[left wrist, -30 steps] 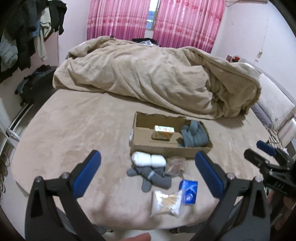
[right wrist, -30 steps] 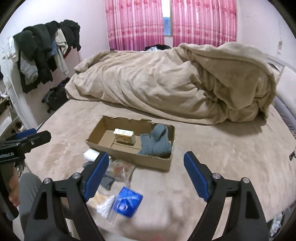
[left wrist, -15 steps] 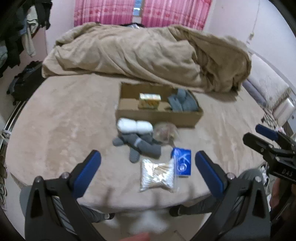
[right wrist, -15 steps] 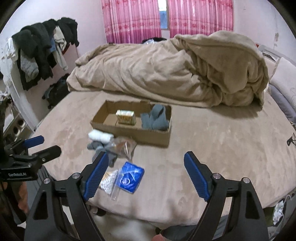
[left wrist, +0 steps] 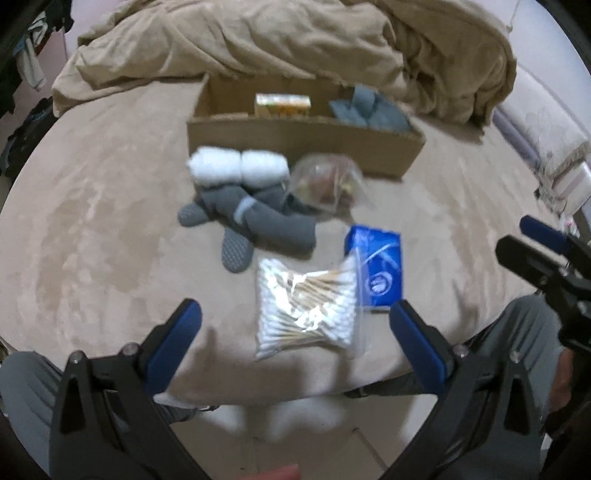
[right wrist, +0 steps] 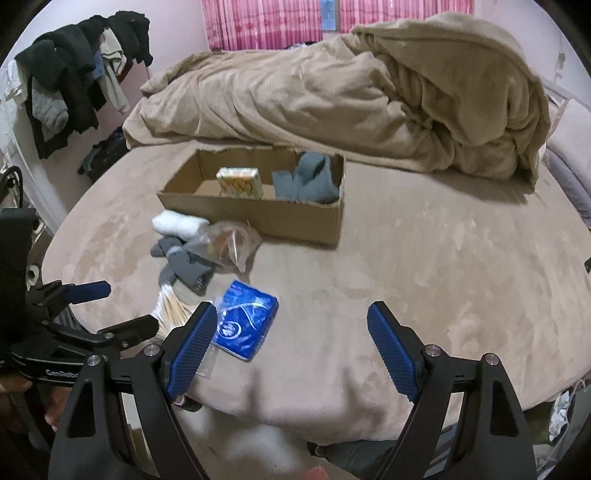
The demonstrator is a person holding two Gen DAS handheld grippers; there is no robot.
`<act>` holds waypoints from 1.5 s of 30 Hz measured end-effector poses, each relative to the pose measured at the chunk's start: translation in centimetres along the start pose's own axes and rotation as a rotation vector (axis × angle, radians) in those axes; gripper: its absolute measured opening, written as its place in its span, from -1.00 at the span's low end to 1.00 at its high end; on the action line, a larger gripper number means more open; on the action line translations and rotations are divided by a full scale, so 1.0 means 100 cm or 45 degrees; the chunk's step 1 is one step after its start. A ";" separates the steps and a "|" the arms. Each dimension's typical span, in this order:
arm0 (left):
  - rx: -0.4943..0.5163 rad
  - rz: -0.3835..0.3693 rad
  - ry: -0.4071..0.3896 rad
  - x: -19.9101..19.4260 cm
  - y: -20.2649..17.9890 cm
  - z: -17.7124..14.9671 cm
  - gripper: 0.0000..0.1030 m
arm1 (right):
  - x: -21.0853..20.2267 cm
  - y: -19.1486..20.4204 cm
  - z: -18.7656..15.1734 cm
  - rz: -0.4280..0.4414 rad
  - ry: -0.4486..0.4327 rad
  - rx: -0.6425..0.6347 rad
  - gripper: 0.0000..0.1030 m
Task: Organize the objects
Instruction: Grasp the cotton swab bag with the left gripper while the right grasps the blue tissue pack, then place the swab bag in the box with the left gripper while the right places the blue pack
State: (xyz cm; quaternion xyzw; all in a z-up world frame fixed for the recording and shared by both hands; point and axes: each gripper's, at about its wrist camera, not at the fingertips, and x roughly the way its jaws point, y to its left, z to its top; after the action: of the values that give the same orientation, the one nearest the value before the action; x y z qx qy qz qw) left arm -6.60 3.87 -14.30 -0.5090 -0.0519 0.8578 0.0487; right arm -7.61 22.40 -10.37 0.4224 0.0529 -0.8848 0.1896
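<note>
1. The left gripper [left wrist: 295, 326] hangs over the near edge of the bed [left wrist: 92, 206]. Its two blue fingers [left wrist: 173, 345] stand wide apart and nothing is held between them.
2. Right in front of it lies a clear bag of cotton swabs [left wrist: 304, 308] — it sits between the two fingers in the left view, but they do not touch it.
3. A blue packet [left wrist: 378, 271] lies just beside the swab bag, on its right side, and the bag's edge lies over part of it.
4. The right gripper [right wrist: 291, 343] is also wide open with nothing in it. Its left finger [right wrist: 192, 347] is near the blue packet in the right view; I cannot tell if they touch.
5. Farther back lie grey socks [left wrist: 255, 218] in a loose heap, with a white rolled pair [left wrist: 238, 166] just behind them.
6. A small clear bag with brown things inside [left wrist: 325, 181] rests beside the socks, close to the box.
7. The cardboard box [right wrist: 258, 214] stands open on the bed — inside are a small yellow box [right wrist: 240, 179] and some folded grey cloth [right wrist: 306, 181] at the right end.
8. A big tan blanket [right wrist: 332, 92] is bunched up behind the box.
9. Dark clothes [right wrist: 74, 81] hang on the left wall, and pink curtains [right wrist: 266, 26] cover the window.
</note>
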 end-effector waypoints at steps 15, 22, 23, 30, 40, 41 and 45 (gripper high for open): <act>0.045 0.033 0.094 0.059 -0.004 -0.010 0.81 | 0.048 -0.011 -0.019 0.026 0.106 0.030 0.67; 0.048 0.044 0.049 0.053 0.008 -0.013 0.39 | 0.079 0.003 -0.020 0.119 0.159 0.039 0.67; 0.048 0.045 0.043 0.051 0.009 -0.014 0.39 | 0.084 0.007 -0.020 0.140 0.163 0.041 0.67; 0.028 0.064 0.027 0.042 0.018 -0.020 0.35 | 0.117 0.028 -0.020 0.194 0.241 0.048 0.67; 0.007 0.051 -0.027 0.017 0.029 -0.022 0.33 | 0.115 0.034 -0.018 0.141 0.247 0.023 0.03; 0.010 0.042 -0.040 0.010 0.029 -0.022 0.33 | 0.111 0.033 -0.018 0.138 0.241 0.024 0.02; 0.025 0.011 -0.095 -0.015 0.022 -0.017 0.33 | 0.085 0.027 -0.014 0.121 0.191 0.032 0.01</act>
State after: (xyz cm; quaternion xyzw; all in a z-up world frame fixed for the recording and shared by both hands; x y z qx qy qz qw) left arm -4.47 1.52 -14.09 -0.4765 -0.0429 0.8768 0.0480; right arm -10.45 17.82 -17.63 0.4918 0.0359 -0.8413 0.2217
